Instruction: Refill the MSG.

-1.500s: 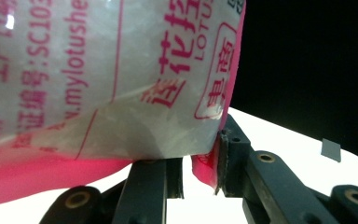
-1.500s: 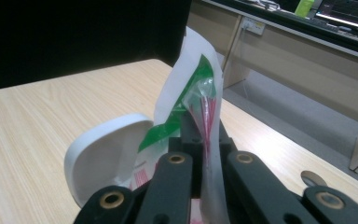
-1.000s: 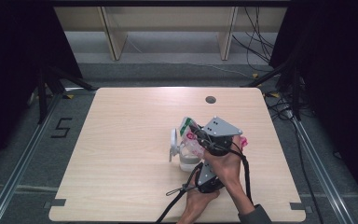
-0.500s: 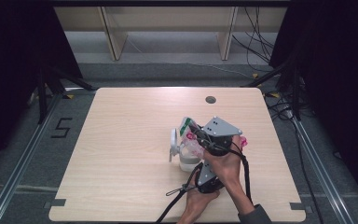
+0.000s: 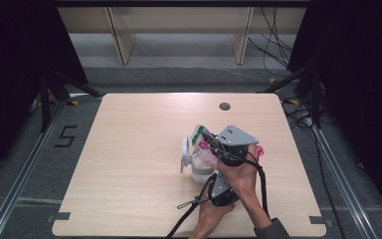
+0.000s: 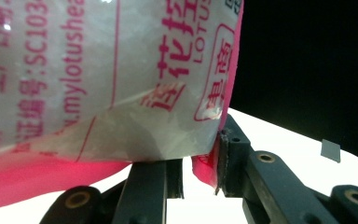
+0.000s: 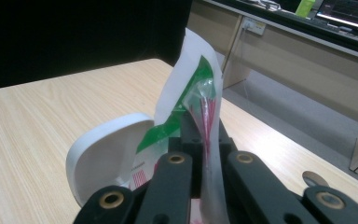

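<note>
Both grippers grip the bag [image 6: 98, 84], the right gripper [image 7: 200, 140] clamped on its top edge and the left gripper [image 6: 200, 163] pinching its pink edge, over the open jar [image 5: 199, 167]; emptying it looks still ahead.

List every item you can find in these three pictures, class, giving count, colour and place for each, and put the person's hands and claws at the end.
Table: one, light wood, centre of the high view.
Plastic bag: one, clear with pink print and a pink edge, above the table between the two claws.
Green and white packet: one, upright beside the bag.
Jar: one, clear, on the table under the bag.
Lid: one, white, tilted open at the jar's side.
Round hole: one, dark, far edge of the table.
Shelving: light wood, beyond the table.
Left claw: black, shut on the bag's edge.
Right claw: black, shut on the bag.
</note>
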Demonstrator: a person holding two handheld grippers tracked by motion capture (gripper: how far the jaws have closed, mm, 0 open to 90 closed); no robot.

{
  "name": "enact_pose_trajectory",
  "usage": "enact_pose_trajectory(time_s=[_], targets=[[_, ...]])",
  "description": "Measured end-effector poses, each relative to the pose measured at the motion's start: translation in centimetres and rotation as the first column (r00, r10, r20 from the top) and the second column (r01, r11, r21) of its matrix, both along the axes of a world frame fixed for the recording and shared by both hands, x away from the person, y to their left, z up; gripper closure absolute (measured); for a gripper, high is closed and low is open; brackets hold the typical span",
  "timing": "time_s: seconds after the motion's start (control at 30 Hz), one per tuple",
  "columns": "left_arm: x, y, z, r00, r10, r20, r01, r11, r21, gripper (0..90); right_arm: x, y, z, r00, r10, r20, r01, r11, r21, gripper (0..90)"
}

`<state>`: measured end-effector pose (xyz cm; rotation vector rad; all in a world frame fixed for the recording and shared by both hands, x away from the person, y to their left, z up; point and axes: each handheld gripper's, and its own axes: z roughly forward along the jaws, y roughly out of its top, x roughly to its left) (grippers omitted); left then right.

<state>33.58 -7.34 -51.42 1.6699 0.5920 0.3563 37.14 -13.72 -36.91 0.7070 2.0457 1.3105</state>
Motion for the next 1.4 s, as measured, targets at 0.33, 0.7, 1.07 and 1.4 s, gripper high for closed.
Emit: enact_pose_trajectory(time_s=[0.33, 0.7, 1.07, 1.4], targets=[[-0.04, 0.13, 0.08, 1.0, 0.008, -0.002, -0.008, 1.0, 0.002, 74.8, -0.02, 0.21, -0.06, 1.0, -0.002, 0.001, 0.002, 1.0, -0.005, 90.0], [0.02, 0.5, 0.28, 0.9999, -0.01, 0.005, 0.01, 0.9995, 0.03, 74.8, -0.22, 0.28, 0.11, 0.9995, 0.015, -0.027, -0.015, 1.0, 0.004, 90.0], [-0.13, -0.06, 0.13, 0.9998, 0.018, -0.012, -0.018, 0.999, -0.042, 74.8, -0.06, 0.39, -0.05, 1.0, 0.004, -0.005, -0.004, 1.0, -0.016, 89.9], [-0.12, -0.09, 0.14, 0.9998, 0.013, -0.012, -0.013, 0.9991, -0.039, 74.9, -0.16, 0.46, 0.03, 1.0, 0.007, -0.001, -0.007, 1.0, -0.012, 89.9]])
